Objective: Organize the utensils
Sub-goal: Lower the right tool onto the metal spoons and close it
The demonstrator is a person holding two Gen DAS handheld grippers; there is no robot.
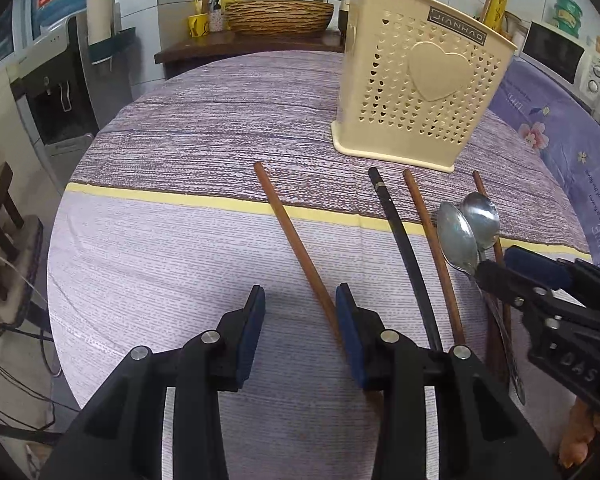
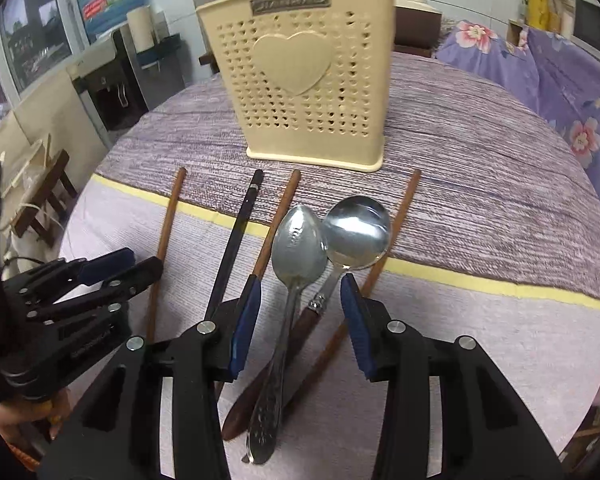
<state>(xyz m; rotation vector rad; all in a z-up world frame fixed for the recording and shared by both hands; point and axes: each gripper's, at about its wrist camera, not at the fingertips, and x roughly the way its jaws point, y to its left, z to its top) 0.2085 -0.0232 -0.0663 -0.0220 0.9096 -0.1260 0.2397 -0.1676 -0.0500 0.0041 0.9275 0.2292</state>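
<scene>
A cream heart-pattern utensil holder [image 1: 420, 80] [image 2: 308, 80] stands upright at the back of the table, with chopstick ends poking out of its top. In front of it lie three brown chopsticks, a black chopstick [image 2: 236, 236] [image 1: 400, 232] and two spoons. My left gripper [image 1: 300, 312] [image 2: 144, 264] is open low over the leftmost brown chopstick [image 1: 292, 232] [image 2: 166, 240], which runs close by its right pad. My right gripper [image 2: 300, 300] [image 1: 500, 264] is open astride the all-metal spoon [image 2: 298, 248] [image 1: 454, 240] and the wooden-handled spoon [image 2: 358, 232] [image 1: 482, 216], and its pads are not pressing on them.
The round table wears a purple striped cloth [image 1: 180, 260] with a yellow band; its edge curves off at the left. A floral cloth [image 2: 572, 92] hangs to the right. A water dispenser [image 1: 60, 92] stands left, with a wicker basket [image 1: 278, 18] and a microwave [image 1: 556, 54] behind.
</scene>
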